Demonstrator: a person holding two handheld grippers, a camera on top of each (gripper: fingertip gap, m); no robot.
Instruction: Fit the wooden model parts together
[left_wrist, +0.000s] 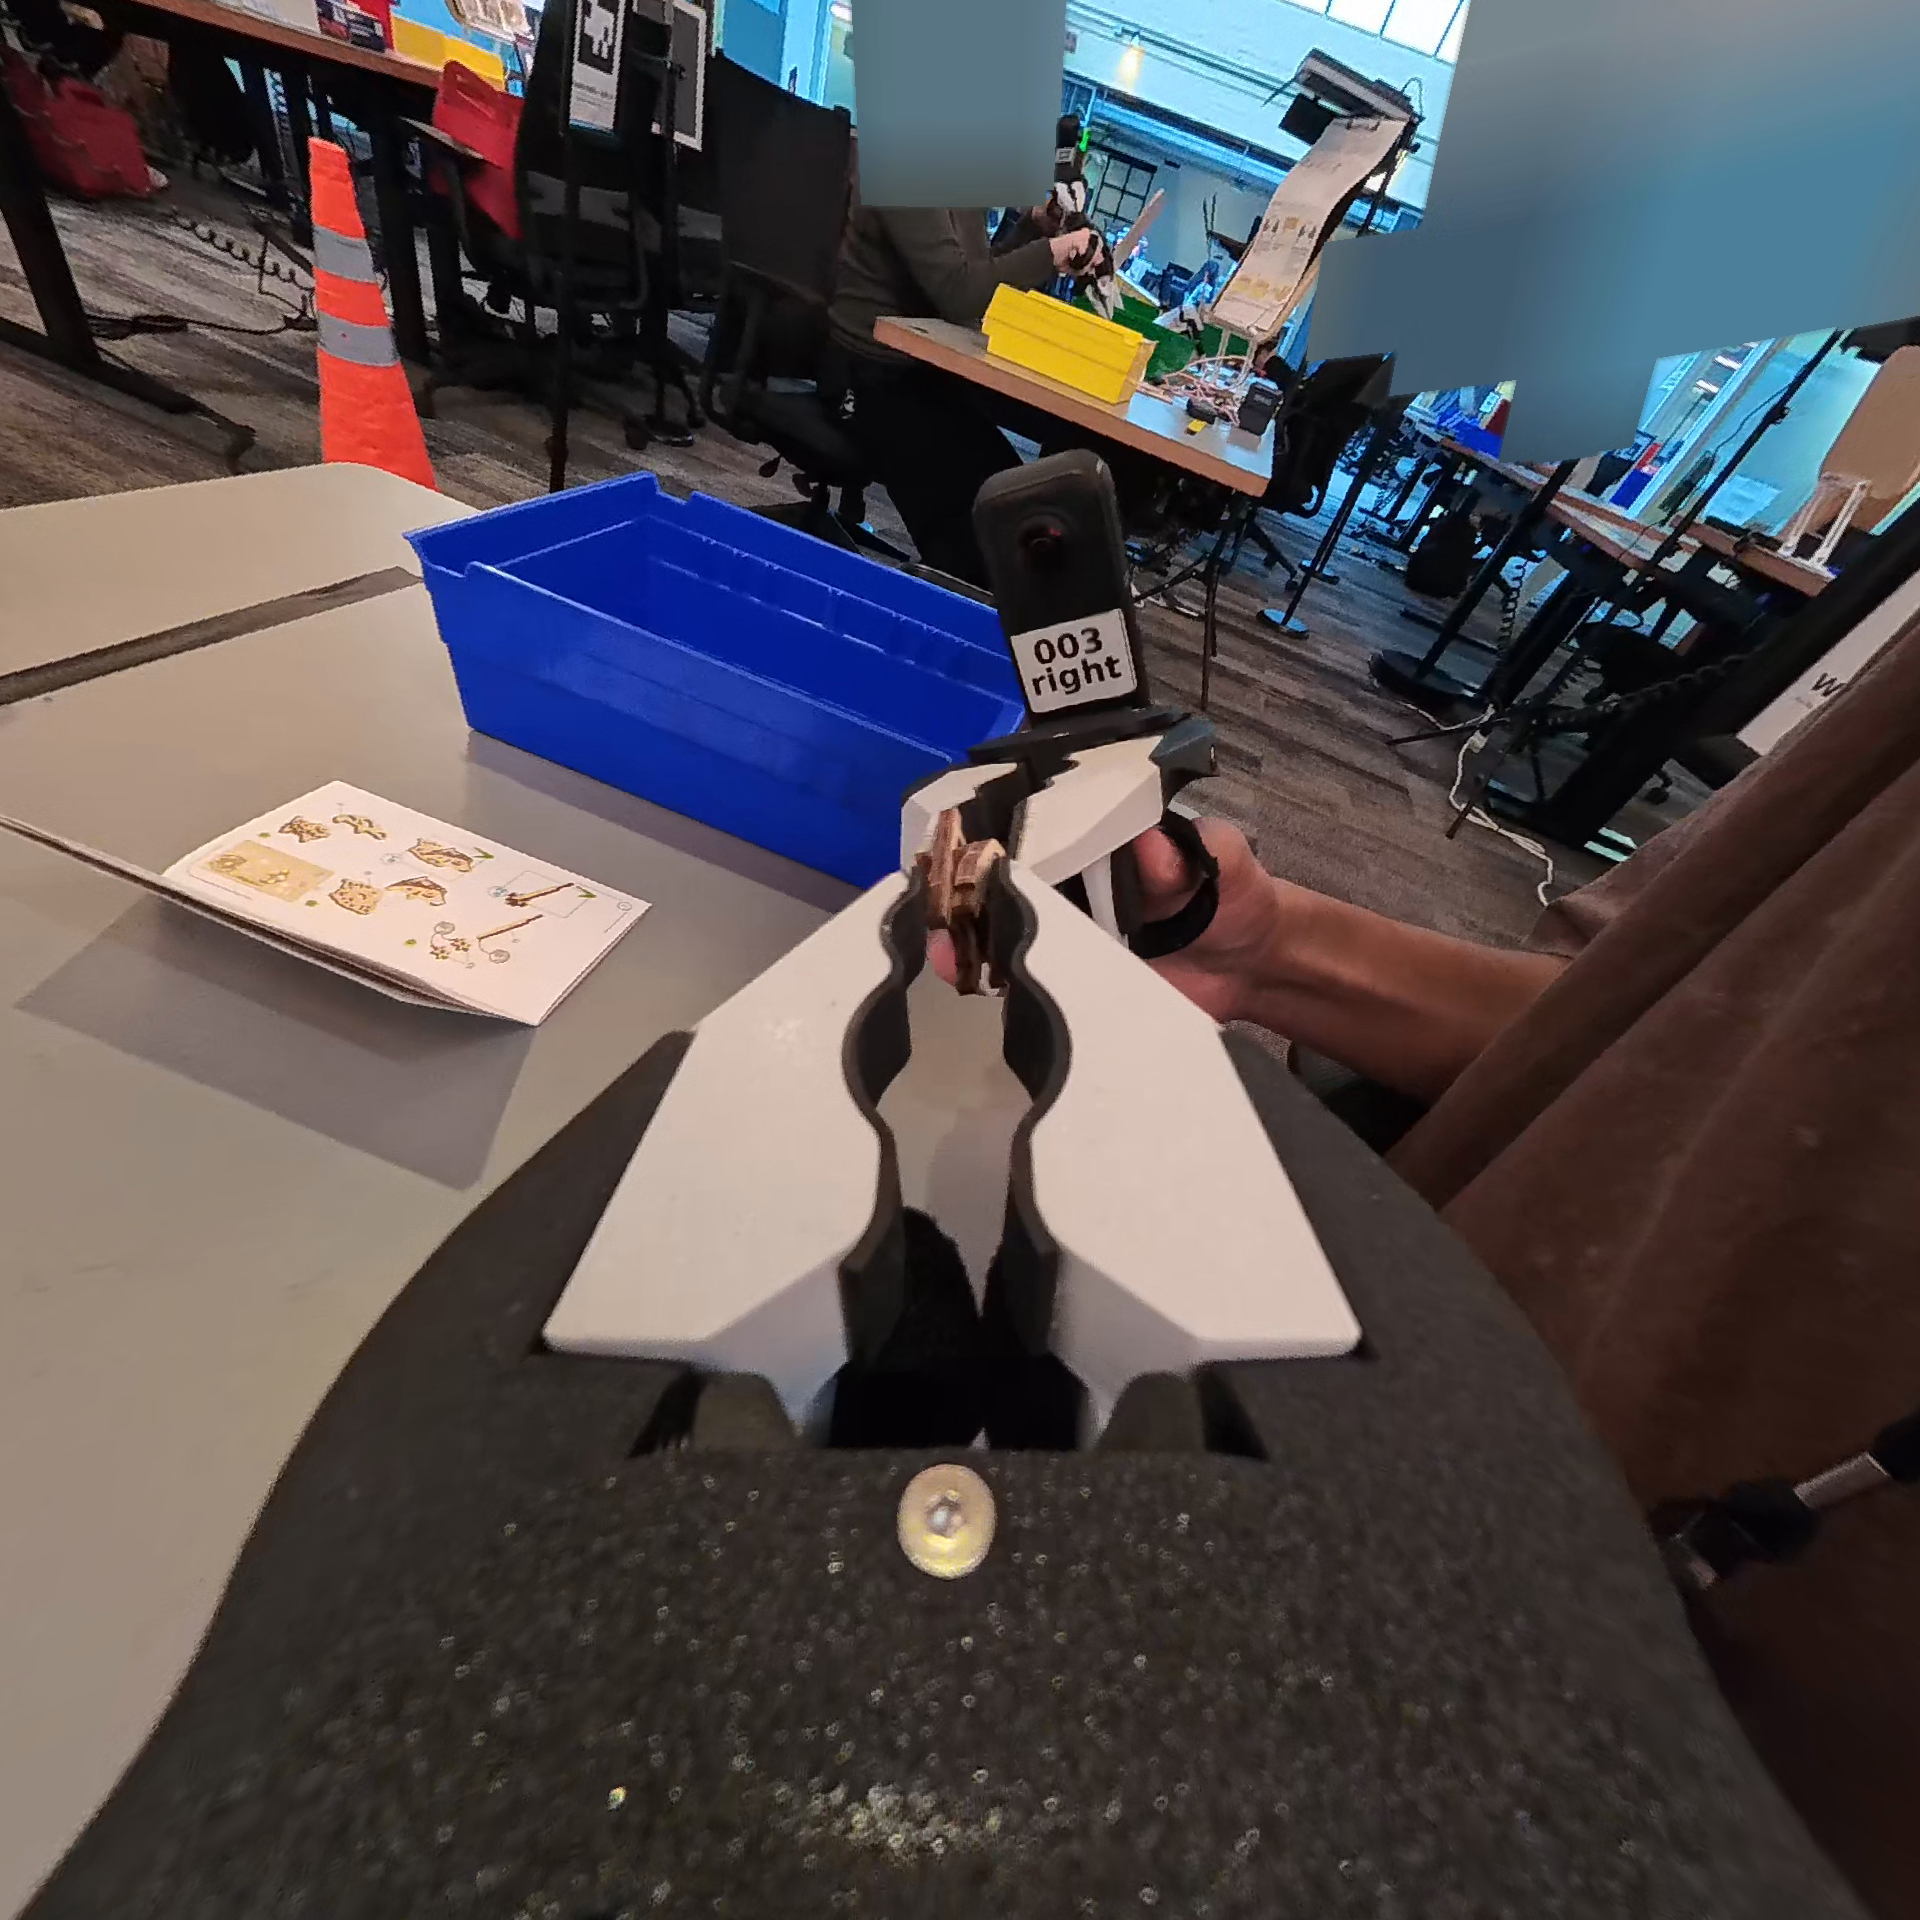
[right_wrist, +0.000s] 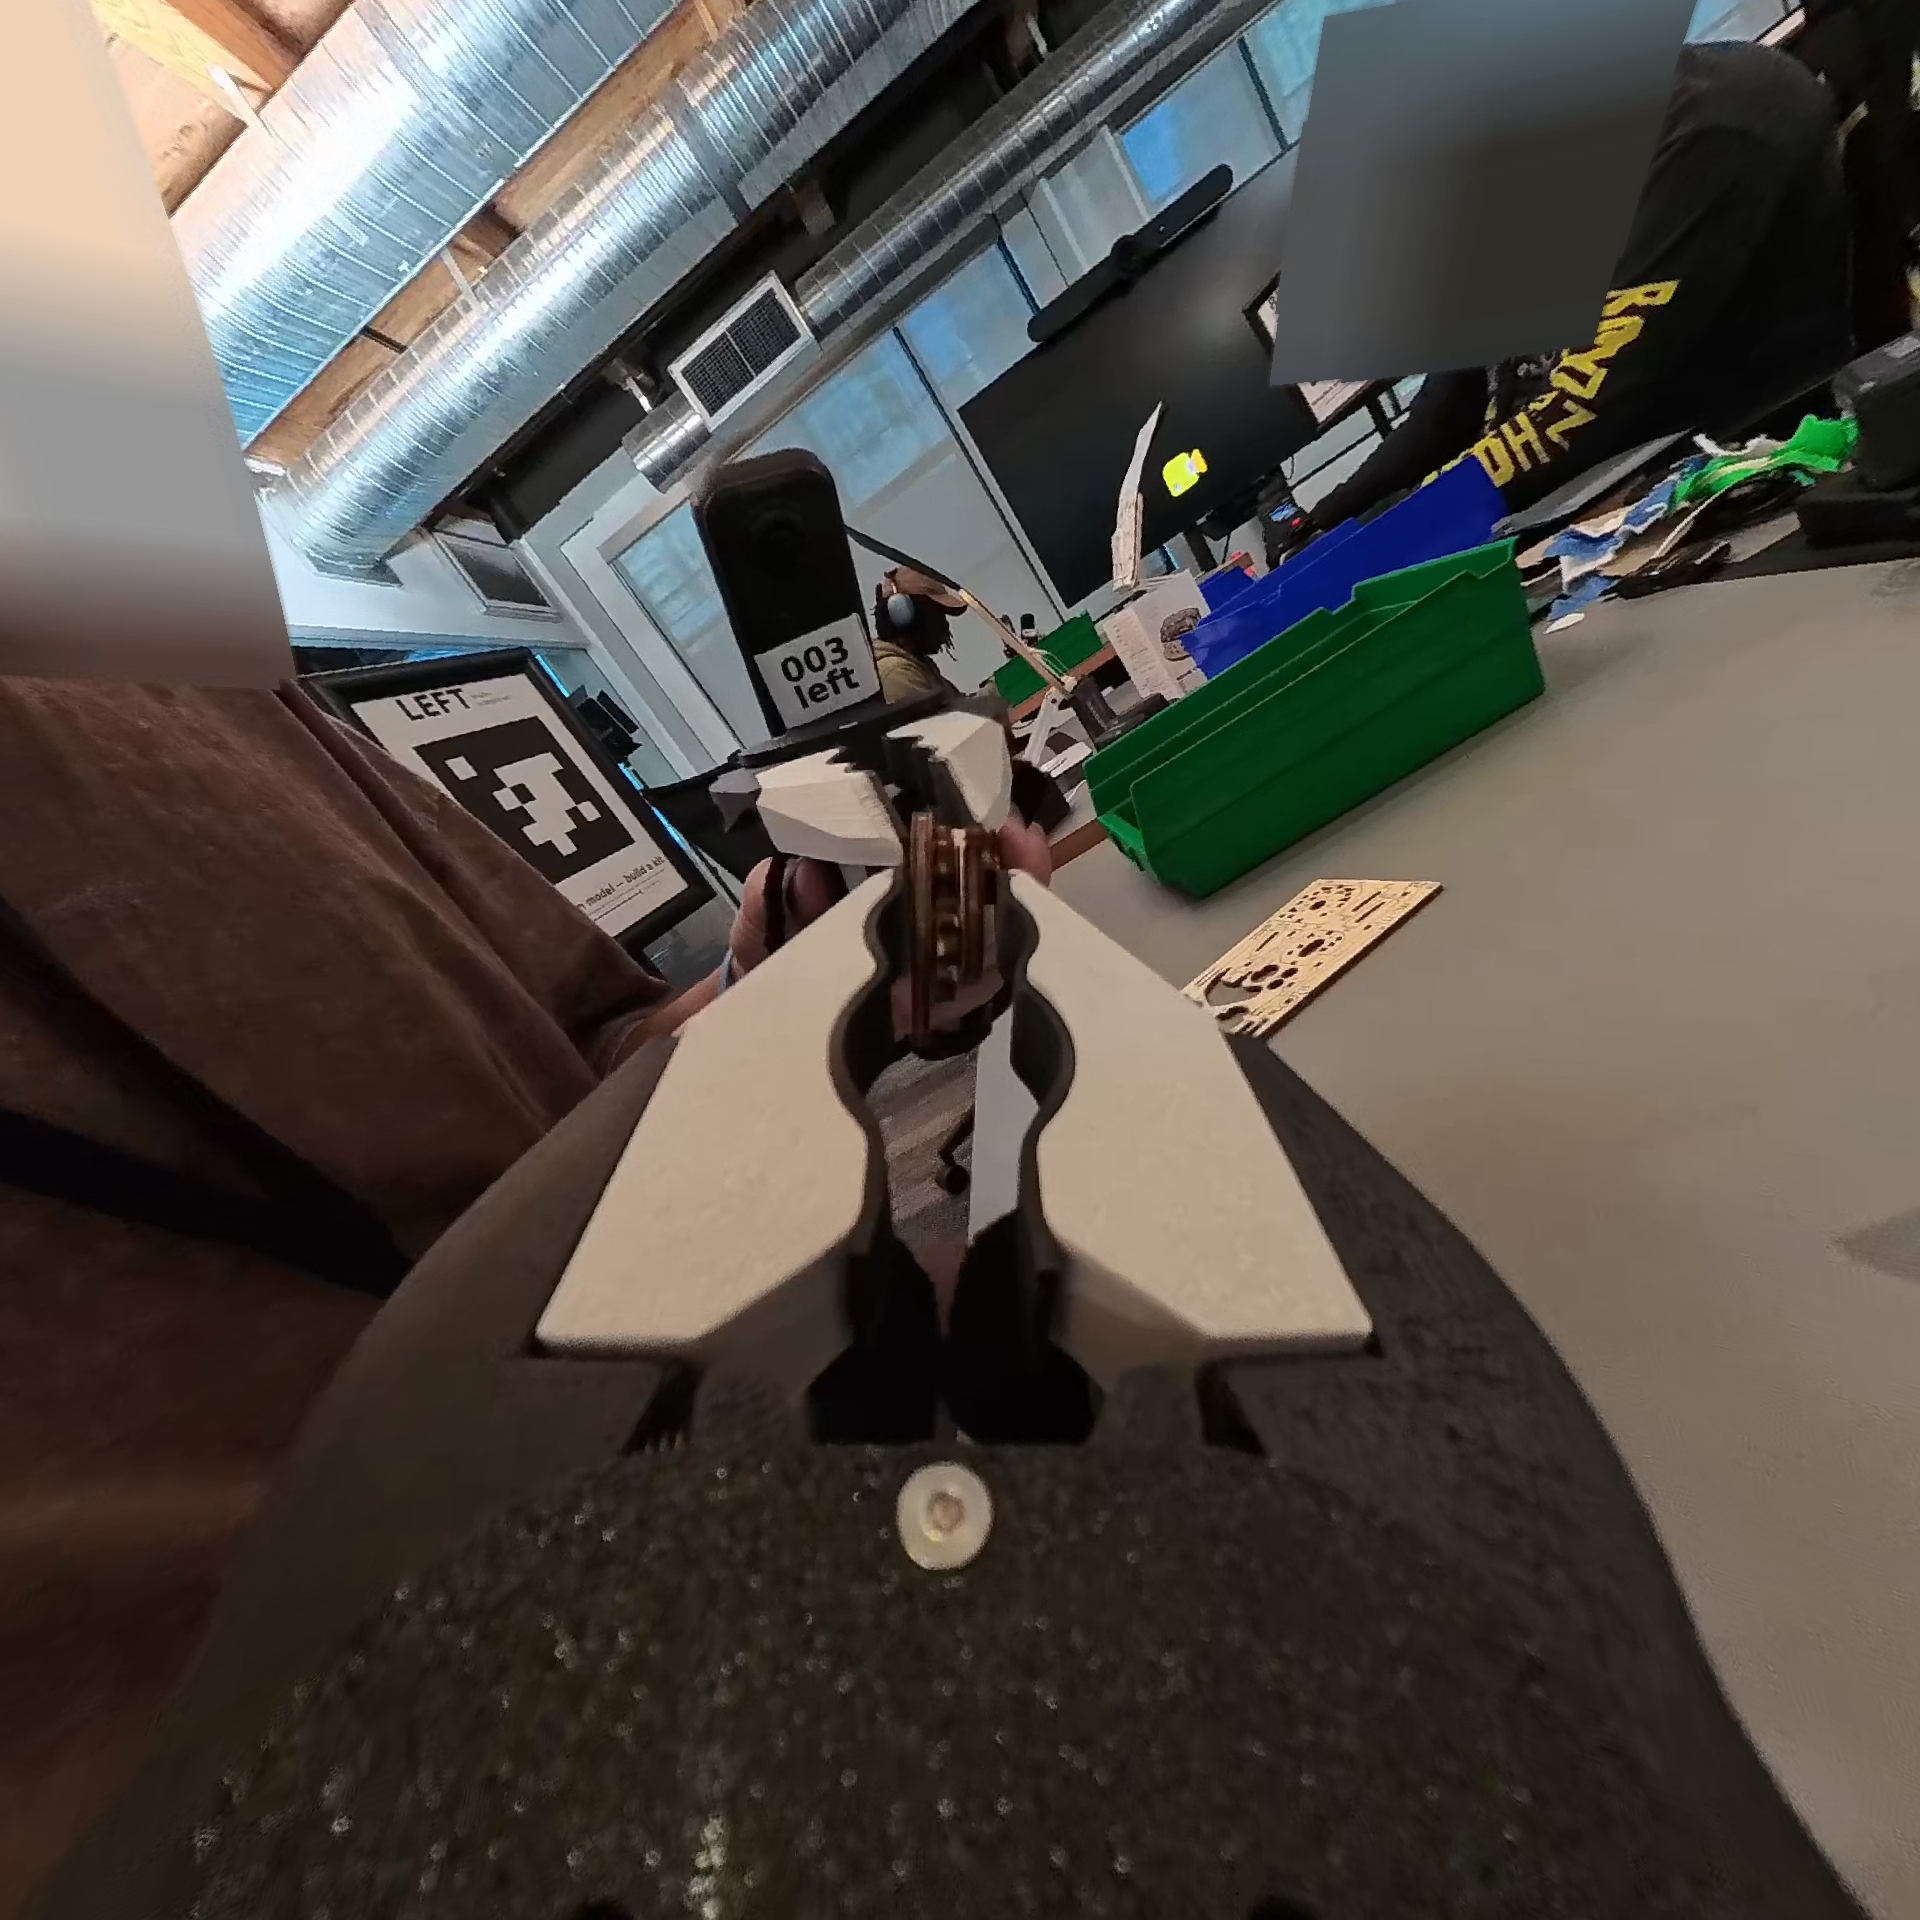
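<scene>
Grippers face tip to tip: left white two-finger gripper and right white two-finger gripper both clamp small layered wooden model assembly; press squarely, keeping layers aligned.

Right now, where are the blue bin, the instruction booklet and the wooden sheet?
blue bin (left_wrist: 665, 717), left wrist view, front wall.
instruction booklet (left_wrist: 416, 894), left wrist view, open page.
wooden sheet (right_wrist: 1320, 951), right wrist view, flat face.
</scene>
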